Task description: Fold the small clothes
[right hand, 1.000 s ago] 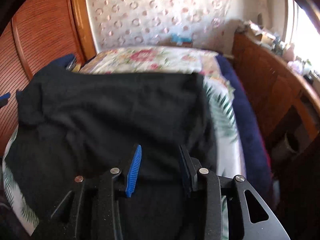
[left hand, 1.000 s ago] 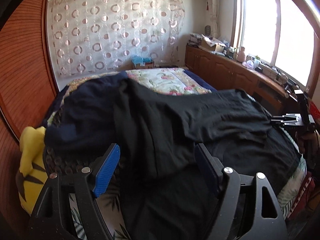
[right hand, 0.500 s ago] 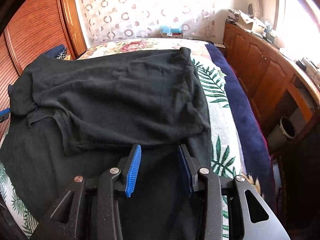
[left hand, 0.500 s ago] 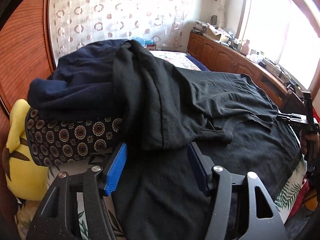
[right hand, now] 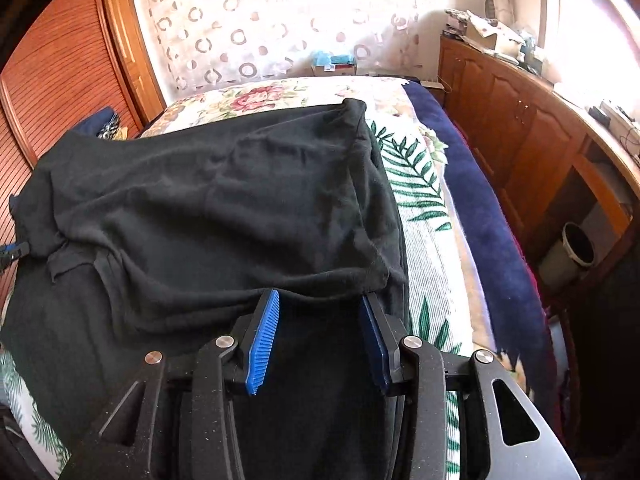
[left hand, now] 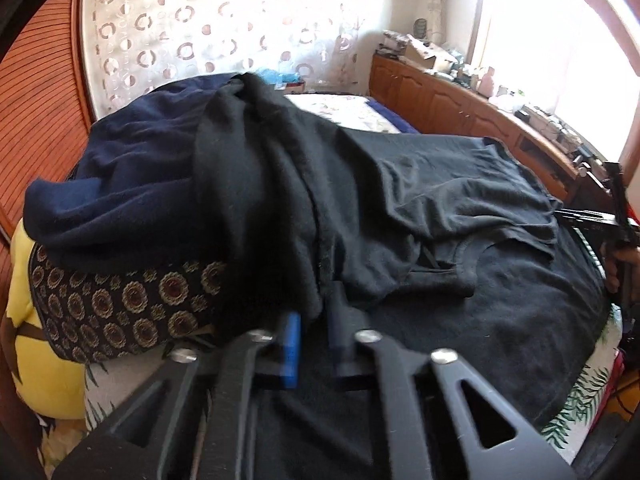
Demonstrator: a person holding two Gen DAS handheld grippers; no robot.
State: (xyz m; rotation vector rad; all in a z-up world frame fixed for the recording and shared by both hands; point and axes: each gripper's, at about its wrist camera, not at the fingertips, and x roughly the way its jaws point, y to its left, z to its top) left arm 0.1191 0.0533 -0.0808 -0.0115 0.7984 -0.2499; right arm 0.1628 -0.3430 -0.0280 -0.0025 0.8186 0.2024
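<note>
Black cotton, a T-shirt [right hand: 224,216], lies spread across the near half of the bed [right hand: 420,216], with its far part doubled over toward the near edge so that one fold is already in place (roughly, and with wrinkles). In the left wrist view the folded layer's left side rides up over a navy garment [left hand: 132,184] heaped on a patterned cushion [left hand: 120,304] at the bed's left edge, and the collar [left hand: 464,268] of the lower layer shows beneath it. The left gripper [left hand: 314,320] has its jaws drawn narrow around the hanging edge of the folded layer and appears to be pinching it, though the cloth hides the fingertips. The right gripper [right hand: 320,304] stands wide at the folded layer's near hem, close to the bed's right edge, gripping nothing; the cloth drapes just over its fingertips. By my judgement the work is about a third done: the sides have not been brought in, the left part needs pulling off the heap, and a final halving is left.
</note>
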